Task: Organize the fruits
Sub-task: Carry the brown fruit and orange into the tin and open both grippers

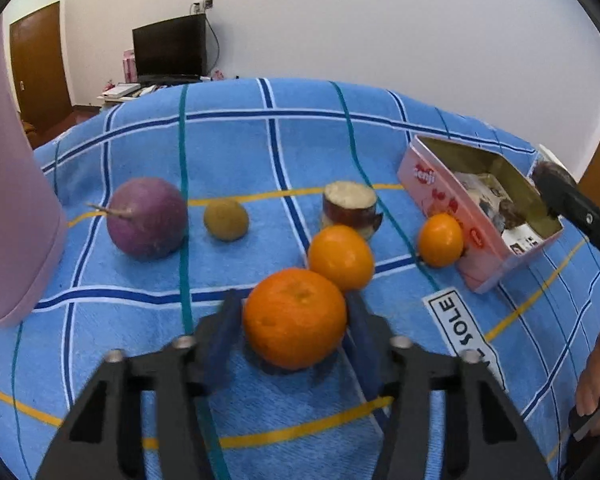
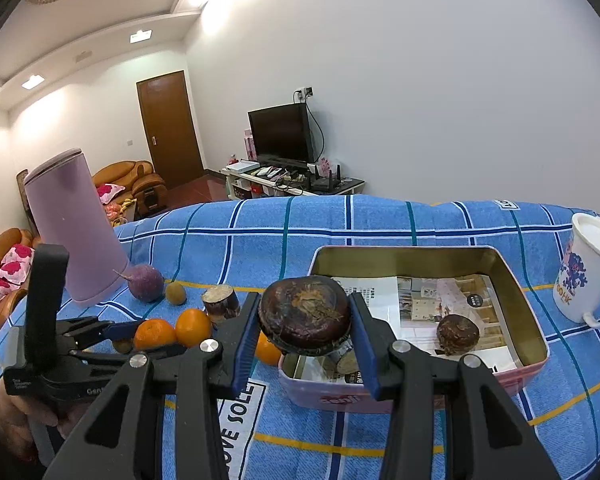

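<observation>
An orange [image 1: 295, 318] lies on the blue checked cloth, and my left gripper [image 1: 294, 296] is shut on it, a finger at each side. Two more oranges [image 1: 341, 257] [image 1: 440, 239] lie behind it, the farther one against the pink tin [image 1: 440, 200]. In the right wrist view my right gripper [image 2: 304, 308] is shut on a dark brown round fruit [image 2: 305, 314], held above the near left corner of the tin [image 2: 536, 320]. A second dark fruit [image 2: 458, 334] rests on paper inside the tin. The left gripper [image 2: 154, 338] shows at the left there, held by a hand.
A purple radish [image 1: 148, 218], a small brown fruit [image 1: 225, 220] and a cut root piece [image 1: 350, 208] lie farther back on the cloth. A tall pink container [image 1: 16, 220] stands at the left. A white mug [image 2: 584, 276] stands right of the tin.
</observation>
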A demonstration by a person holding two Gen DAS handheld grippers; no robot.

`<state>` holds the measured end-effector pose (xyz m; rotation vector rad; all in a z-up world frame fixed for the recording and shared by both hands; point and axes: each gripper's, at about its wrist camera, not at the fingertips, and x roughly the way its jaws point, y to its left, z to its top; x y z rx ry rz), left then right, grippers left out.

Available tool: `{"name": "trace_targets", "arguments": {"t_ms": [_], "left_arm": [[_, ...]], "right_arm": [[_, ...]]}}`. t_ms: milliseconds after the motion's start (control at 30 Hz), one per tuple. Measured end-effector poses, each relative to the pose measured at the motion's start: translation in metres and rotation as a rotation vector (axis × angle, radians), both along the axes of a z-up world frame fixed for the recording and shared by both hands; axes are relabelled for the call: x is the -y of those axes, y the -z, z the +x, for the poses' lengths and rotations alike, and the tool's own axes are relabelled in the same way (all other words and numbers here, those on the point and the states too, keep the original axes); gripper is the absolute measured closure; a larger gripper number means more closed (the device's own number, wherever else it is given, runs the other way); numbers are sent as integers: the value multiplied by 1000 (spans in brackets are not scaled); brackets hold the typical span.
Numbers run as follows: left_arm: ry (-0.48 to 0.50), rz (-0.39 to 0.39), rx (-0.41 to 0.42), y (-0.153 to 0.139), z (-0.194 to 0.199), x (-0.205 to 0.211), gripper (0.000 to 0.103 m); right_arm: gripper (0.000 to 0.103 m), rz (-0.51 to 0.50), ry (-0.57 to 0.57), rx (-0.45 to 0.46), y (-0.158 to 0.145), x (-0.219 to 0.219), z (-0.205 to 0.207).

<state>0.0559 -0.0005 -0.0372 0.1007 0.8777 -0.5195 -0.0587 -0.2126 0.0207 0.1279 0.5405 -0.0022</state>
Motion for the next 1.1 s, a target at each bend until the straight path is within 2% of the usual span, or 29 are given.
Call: {"name": "trace_targets", "arguments": {"t_ms": [133, 200, 333, 433, 500, 600, 833, 1100], "left_arm": [[-15, -13, 5, -2, -1, -4, 54], [-40, -43, 31, -7, -4, -11, 54], [-66, -171, 175, -29, -24, -31, 54], [-73, -200, 289, -43, -40, -32, 54], [-67, -236, 314, -49, -46, -31, 54], [-58, -269, 339, -57, -54, -27, 54], [-95, -238, 320, -58, -56, -8, 54], [-76, -225, 308, -62, -61, 18, 54]], "right_arm": [[58, -2, 3, 1, 0, 1, 0], [58, 0, 9, 7, -1, 2, -1], [58, 6, 16, 40, -6, 7, -4], [58, 17, 15, 67, -10, 11, -8], [58, 18, 16, 83, -13, 12, -11], [58, -2, 25, 104, -17, 13, -14], [58, -32, 37, 113, -18, 19, -16], [58, -57, 83, 93, -12, 47, -15]]}}
